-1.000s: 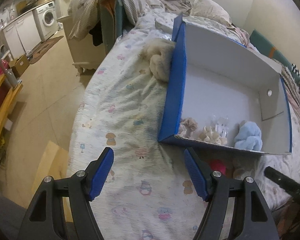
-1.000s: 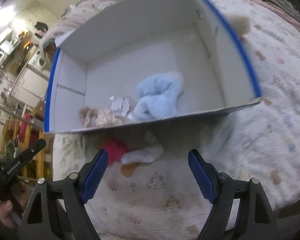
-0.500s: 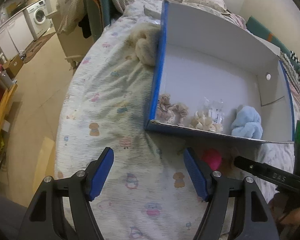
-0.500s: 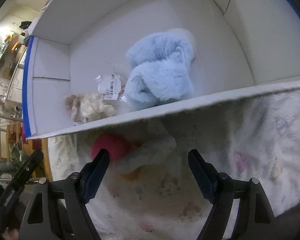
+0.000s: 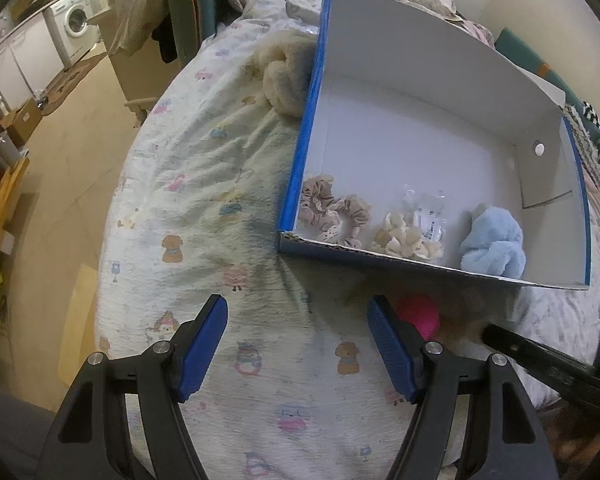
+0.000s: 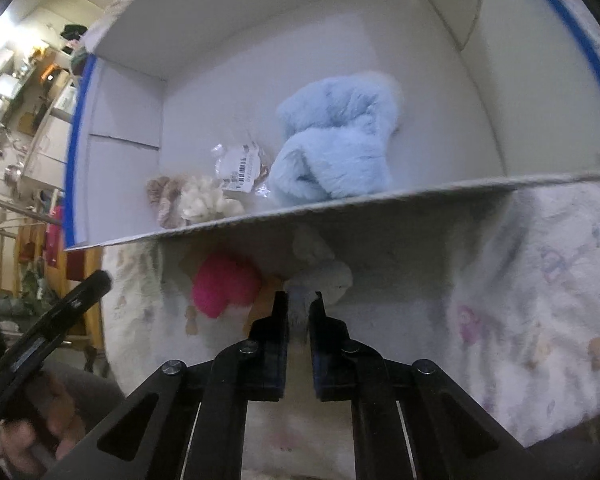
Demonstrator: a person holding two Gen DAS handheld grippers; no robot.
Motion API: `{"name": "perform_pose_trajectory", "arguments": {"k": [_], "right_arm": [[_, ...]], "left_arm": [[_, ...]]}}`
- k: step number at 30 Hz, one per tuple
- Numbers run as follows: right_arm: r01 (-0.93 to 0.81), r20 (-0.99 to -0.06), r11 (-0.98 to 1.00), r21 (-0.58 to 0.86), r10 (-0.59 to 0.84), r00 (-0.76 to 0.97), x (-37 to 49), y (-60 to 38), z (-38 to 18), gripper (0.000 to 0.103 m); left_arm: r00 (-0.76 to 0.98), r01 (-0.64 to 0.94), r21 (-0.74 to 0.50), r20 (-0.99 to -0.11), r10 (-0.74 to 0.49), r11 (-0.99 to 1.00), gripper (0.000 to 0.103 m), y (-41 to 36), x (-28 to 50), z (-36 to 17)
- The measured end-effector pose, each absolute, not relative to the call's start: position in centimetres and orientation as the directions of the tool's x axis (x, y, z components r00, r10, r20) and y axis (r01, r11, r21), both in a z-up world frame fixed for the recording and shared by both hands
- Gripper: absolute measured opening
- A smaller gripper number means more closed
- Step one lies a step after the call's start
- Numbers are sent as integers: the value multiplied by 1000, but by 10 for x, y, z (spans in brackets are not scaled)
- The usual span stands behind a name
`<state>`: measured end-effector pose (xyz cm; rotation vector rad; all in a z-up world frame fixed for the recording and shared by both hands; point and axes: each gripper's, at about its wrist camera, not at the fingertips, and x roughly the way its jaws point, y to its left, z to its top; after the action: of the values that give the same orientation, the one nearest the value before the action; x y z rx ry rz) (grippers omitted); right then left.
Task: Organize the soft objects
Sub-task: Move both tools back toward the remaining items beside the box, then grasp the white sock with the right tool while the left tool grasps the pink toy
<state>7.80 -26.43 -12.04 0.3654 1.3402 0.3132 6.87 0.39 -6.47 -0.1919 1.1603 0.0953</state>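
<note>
Pinching a fluffy white plush piece (image 6: 328, 280) between the nearly closed fingers of the right gripper (image 6: 298, 306), just outside the near wall of the box (image 6: 340, 200), beside a fuzzy pink ball (image 6: 224, 286). Hovering wide open and empty: left gripper (image 5: 298, 320). Lying inside the smooth white cardboard box along its near wall: ruffled beige scrunchies (image 5: 332, 210), a crinkly plastic packet (image 5: 424, 216), a furry pale-blue bundle (image 5: 494, 242).
</note>
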Motion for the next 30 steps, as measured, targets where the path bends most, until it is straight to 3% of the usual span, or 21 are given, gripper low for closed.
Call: {"name": "perform_pose_trajectory", "arguments": {"k": [8,12,19,26,29,30], "right_arm": [[-7,-842,874,485,469,268,56,-289,-95,11],[1,-849,881,473,455,270,59,-289,-96,11],[16,-854,883,470,450,260,61,-289,-101,11],[39,-862,887,461,436,257,61,-296,-104,11],[52,-872,892,449,424,245,62,-297,-108,11],[56,-872,892,449,424,244,63,-298,-109,11]], "left_arm": [[388,-156,-110,-921,-42,982,68,0,69,-70],[383,-52,-123,-919,-94,991,46,-22,71,-72],[332,139,-205,-912,-240,969,46,-69,77,-82],[281,165,-149,-941,-191,975,45,-85,91,-106],[257,168,-147,-948,-187,975,41,-89,96,-114],[254,170,-138,-951,-178,976,33,-90,97,-116]]}}
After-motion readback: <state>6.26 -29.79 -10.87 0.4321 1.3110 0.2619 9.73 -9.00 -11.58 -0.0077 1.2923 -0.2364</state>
